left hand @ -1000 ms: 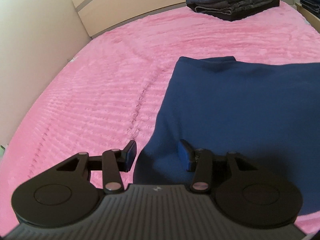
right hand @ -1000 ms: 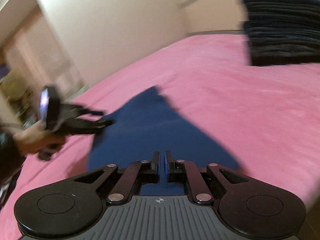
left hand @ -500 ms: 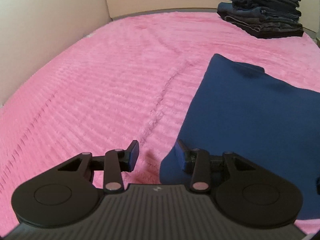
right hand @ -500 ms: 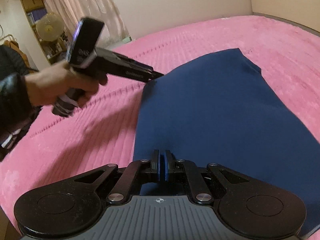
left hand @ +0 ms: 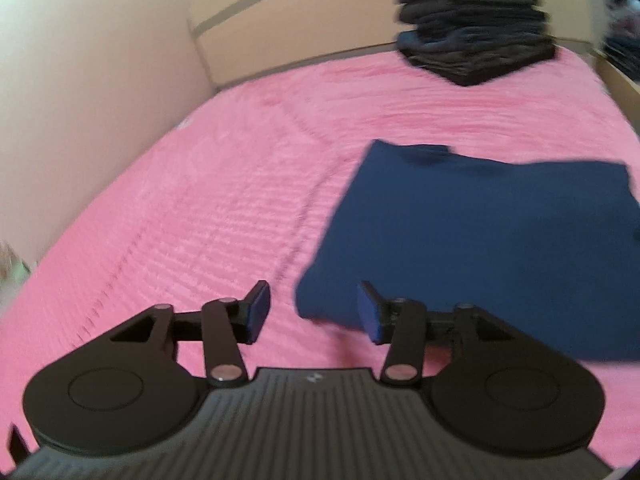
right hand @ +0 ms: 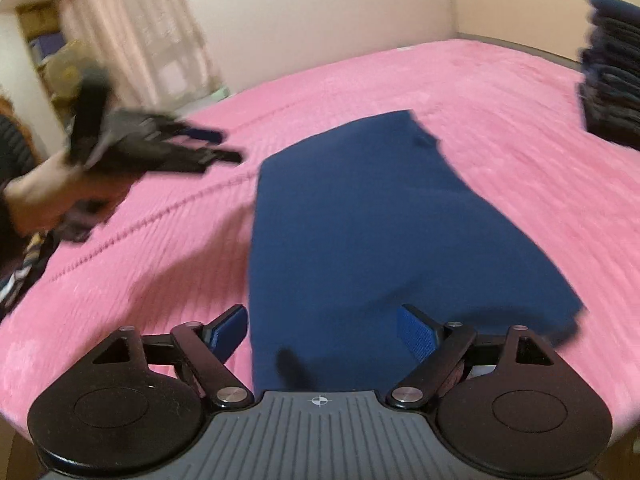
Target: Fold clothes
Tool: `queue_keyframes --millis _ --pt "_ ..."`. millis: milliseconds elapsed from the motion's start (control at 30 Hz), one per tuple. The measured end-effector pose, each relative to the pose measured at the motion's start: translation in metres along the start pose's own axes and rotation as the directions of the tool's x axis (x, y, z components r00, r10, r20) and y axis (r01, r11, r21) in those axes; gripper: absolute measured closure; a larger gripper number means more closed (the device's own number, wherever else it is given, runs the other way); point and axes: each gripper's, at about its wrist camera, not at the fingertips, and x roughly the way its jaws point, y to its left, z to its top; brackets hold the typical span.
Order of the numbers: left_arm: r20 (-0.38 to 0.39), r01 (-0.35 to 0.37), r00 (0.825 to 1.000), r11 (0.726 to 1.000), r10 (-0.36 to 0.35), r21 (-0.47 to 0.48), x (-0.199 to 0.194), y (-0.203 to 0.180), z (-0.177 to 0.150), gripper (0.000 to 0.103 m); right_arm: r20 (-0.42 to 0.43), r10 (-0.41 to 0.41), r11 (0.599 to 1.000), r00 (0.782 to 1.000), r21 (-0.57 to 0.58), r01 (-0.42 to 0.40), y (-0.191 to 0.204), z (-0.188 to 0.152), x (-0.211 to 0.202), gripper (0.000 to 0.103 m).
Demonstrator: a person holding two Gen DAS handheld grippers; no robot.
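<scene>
One folded navy garment (right hand: 360, 232) lies on pink bedspread (left hand: 200, 200); one dark folded-clothes stack (left hand: 476, 28) behind. Left gripper (left hand: 312, 312) and right gripper (right hand: 320, 332): both spread, empty.

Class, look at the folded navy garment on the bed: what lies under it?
The navy garment lies flat on the pink bedspread, which shows all round it. Whatever might sit beneath the cloth itself is covered.
</scene>
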Motion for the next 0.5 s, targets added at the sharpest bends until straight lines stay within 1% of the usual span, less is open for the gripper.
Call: queue_keyframes --millis 67,100,133,167,233,267,333,367,500 --pt "0.036 -0.017 0.999 0.995 0.014 0.097 -0.025 -0.025 -0.009 0.049 0.012 -0.019 1.0 1.0 0.017 0.019 -0.004 -0.005 -0.014 0.018" --pt "0.055 -0.025 0.998 0.989 0.017 0.149 -0.037 -0.038 -0.014 0.045 0.019 -0.029 0.999 0.999 0.025 0.028 -0.006 -0.007 -0.021 0.018" --pt "0.075 -0.031 0.997 0.977 0.015 0.209 -0.047 -0.053 -0.02 0.043 0.025 -0.037 0.999 0.999 0.036 0.036 -0.009 -0.01 -0.028 0.018" --pt "0.093 -0.034 0.996 0.962 0.009 0.272 -0.057 -0.069 -0.026 0.043 0.031 -0.045 0.998 0.998 0.049 0.044 -0.013 -0.012 -0.035 0.018" --pt "0.12 -0.029 0.992 0.911 -0.022 0.41 -0.072 -0.102 -0.04 0.04 0.044 -0.062 0.995 0.997 0.075 0.058 -0.021 -0.017 -0.049 0.018" --pt "0.132 -0.033 0.991 0.879 -0.034 0.475 -0.077 -0.119 -0.046 0.039 0.049 -0.071 0.994 0.996 0.087 0.066 -0.023 -0.017 -0.054 0.018" --pt "0.165 -0.058 0.985 0.796 -0.053 0.603 -0.081 -0.15 -0.059 0.034 0.058 -0.086 0.991 0.995 0.112 0.079 -0.027 -0.014 -0.061 0.018" --pt "0.177 -0.07 0.982 0.752 -0.064 0.656 -0.081 -0.163 -0.065 0.032 0.061 -0.09 0.989 0.994 0.124 0.082 -0.029 -0.015 -0.067 0.018" --pt "0.191 -0.1 0.977 0.589 -0.094 0.802 -0.062 -0.197 -0.078 0.032 0.064 -0.112 0.982 0.992 0.163 0.1 -0.034 -0.018 -0.08 0.018"
